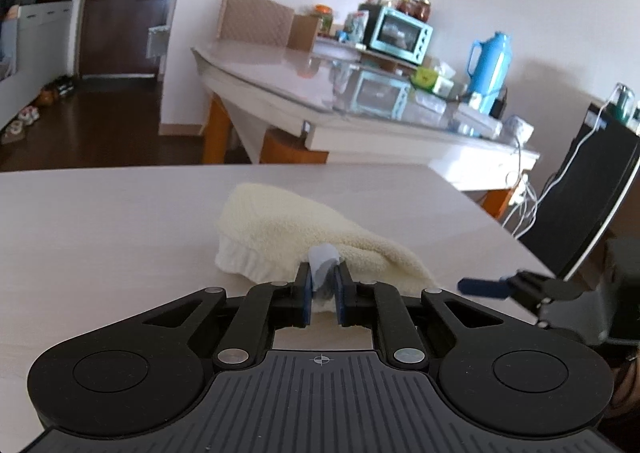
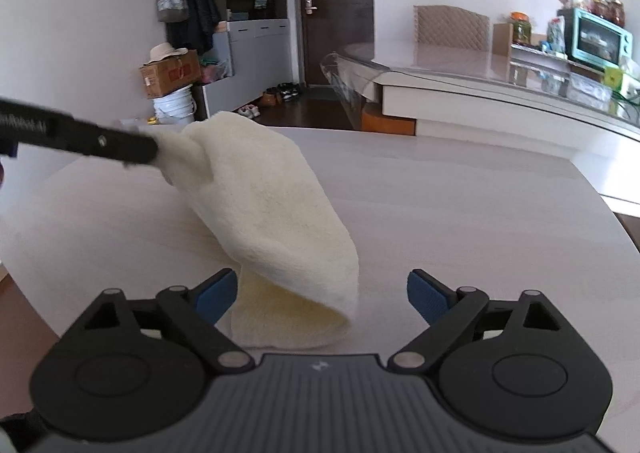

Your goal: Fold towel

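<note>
- The table (image 2: 480,213) fills my lower view in both cameras, pale and wide, with the towel (image 2: 272,213) on it.
- The towel is cream, doubled over itself into a soft arch. Its low looped end rests on the table just ahead of my right gripper (image 2: 322,295); its other end is lifted up and away to the left.
- So the long axis runs from near-right, at the table, to far-left, in the air. That is the line any further fold turns on.
- My left gripper (image 1: 323,293) is clamped on a towel edge, a small grey tag (image 1: 323,259) pinched between the blue pads. From the right camera it holds that end clear of the table.
- My right gripper is spread wide, gripping nothing. The looped end lies between its fingers, a little left of centre, and is the nearer end to it.
- I judge a fold is in progress; how many are done I cannot tell.
</note>
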Demonstrator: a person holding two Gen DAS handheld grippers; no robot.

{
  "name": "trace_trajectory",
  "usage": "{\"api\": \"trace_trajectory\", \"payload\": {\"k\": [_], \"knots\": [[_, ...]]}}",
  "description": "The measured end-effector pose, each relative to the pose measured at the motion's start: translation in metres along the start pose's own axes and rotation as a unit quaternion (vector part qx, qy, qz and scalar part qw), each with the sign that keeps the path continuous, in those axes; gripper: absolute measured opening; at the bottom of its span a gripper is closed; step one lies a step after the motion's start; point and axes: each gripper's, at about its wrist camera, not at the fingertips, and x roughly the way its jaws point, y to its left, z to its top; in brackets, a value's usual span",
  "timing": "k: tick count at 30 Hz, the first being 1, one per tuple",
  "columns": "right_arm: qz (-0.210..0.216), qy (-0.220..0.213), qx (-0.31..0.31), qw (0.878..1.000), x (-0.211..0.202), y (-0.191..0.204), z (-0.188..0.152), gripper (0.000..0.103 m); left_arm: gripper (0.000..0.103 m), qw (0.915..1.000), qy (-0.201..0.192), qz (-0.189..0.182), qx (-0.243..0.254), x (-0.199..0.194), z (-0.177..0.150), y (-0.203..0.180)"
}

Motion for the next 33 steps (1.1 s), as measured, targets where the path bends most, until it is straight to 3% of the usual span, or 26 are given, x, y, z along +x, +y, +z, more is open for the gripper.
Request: {"api": "trace_trajectory", "payload": {"k": [3,5,6,8,9,14,19,22,24,30,33], "knots": [[0.001,-0.001,-0.015,1.000,0.003,0.006,0.001,0.070,0.012,0.9999,-0.006,0.013,-0.004,-0.014,0.000,0.009],[0.011,0.008,-0.025,1.000,0.007,0.011,0.000,0.046,0.012,0.9996,-0.007,0.028,-0.007,-0.023,-0.002,0.016],[0.015,0.011,-0.029,0.999,0.008,0.013,0.000,0.041,0.012,0.9994,-0.007,0.034,-0.011,-0.026,-0.002,0.020],[0.015,0.011,-0.046,0.999,0.008,0.018,0.003,0.013,0.012,0.9991,-0.003,0.040,-0.014,-0.026,-0.004,0.023],[0.006,0.012,-0.060,0.998,0.008,0.020,0.004,0.010,0.012,0.9990,0.002,0.043,-0.014,-0.024,-0.005,0.024],[-0.084,-0.024,-0.148,0.985,-0.001,0.020,0.025,0.006,0.012,0.9997,-0.001,0.026,0.000,-0.005,0.002,0.014],[-0.194,-0.102,-0.215,0.952,-0.031,0.016,0.042,0.006,0.012,0.9996,-0.014,-0.007,0.025,0.010,0.011,-0.005],[-0.164,-0.105,-0.208,0.959,-0.046,0.024,0.037,0.006,0.012,0.9994,0.003,0.012,0.033,0.002,-0.001,0.001],[-0.104,-0.080,-0.190,0.973,-0.046,0.034,0.023,0.006,0.012,0.9988,0.016,0.026,0.038,-0.005,-0.010,0.006],[-0.024,-0.016,-0.186,0.982,-0.034,0.064,-0.015,0.007,0.012,0.9958,0.054,0.057,0.048,-0.025,-0.036,0.022],[0.006,0.007,-0.172,0.985,-0.036,0.070,-0.026,0.019,0.012,0.9961,0.060,0.042,0.050,-0.032,-0.039,0.024]]}}
